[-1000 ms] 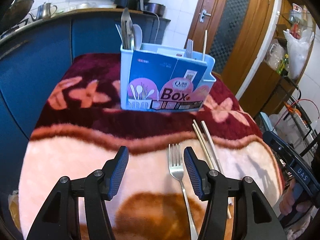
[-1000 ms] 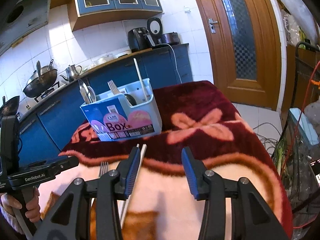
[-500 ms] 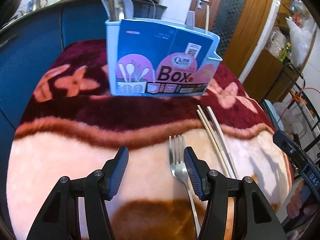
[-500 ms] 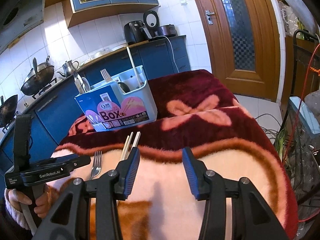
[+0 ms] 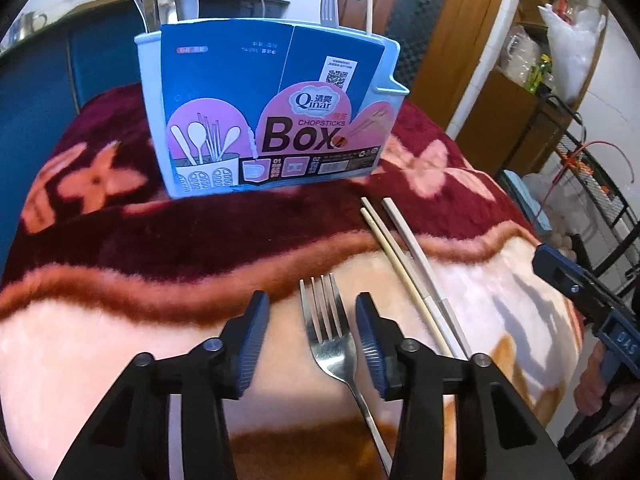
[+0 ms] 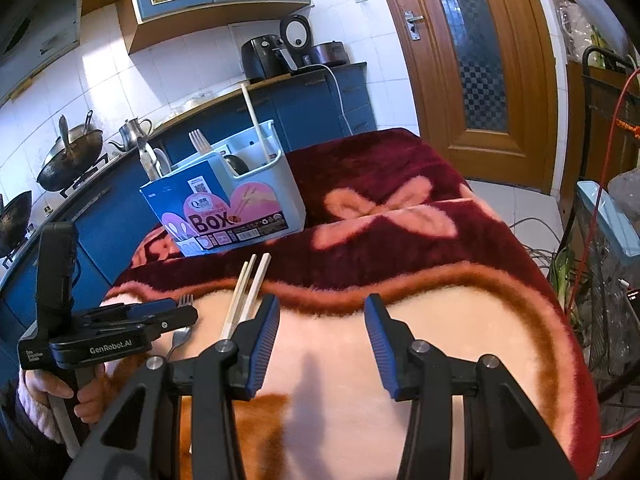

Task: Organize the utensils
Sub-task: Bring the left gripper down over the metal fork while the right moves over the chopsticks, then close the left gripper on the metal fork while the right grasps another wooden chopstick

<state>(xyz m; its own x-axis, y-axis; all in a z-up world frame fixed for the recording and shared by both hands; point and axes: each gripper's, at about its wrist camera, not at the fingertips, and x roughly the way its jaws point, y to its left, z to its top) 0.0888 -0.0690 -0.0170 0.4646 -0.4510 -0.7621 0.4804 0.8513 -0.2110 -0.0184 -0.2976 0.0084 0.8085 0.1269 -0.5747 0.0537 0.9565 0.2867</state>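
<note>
— Left camera?
— My left gripper [image 5: 308,338] is spread wide around the fork [image 5: 329,330] on the blanket [image 5: 120,340]. Closing off-centre could skid it into the chopsticks [image 5: 404,264].
— Right camera?
— My right gripper [image 6: 322,344] gapes empty; the box [image 6: 240,200] stands beyond.

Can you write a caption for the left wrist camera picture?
Open left gripper straddles a fork on the blanket, chopsticks beside it.

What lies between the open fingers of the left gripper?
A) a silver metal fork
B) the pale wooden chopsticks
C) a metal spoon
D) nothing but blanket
A: in the left wrist view the silver metal fork lies on the blanket between the left gripper fingers, untouched; the pale wooden chopsticks lie outside, to the right.
</note>
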